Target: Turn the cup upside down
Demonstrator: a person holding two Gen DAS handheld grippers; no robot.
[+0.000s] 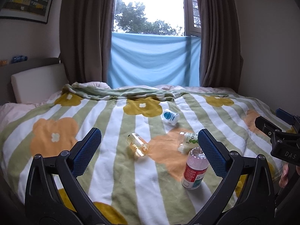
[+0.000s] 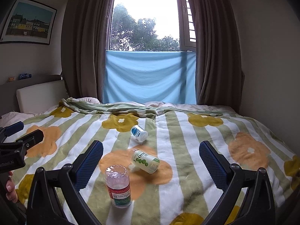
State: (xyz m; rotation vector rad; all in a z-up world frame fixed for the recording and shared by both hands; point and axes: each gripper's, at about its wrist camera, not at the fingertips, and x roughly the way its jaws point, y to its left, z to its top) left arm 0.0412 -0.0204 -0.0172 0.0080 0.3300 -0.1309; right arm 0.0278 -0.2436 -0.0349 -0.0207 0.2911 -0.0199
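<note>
A clear yellowish cup lies on its side on the flowered blanket, between my left gripper's fingers and ahead of them; the right wrist view does not show it. My left gripper is open and empty above the bed; it shows at the left edge of the right wrist view. My right gripper is open and empty above the blanket; it shows at the right edge of the left wrist view.
A red-labelled bottle stands inverted. A green-dotted bottle and a white jar with a blue label lie on their sides. Curtains and a window are behind the bed.
</note>
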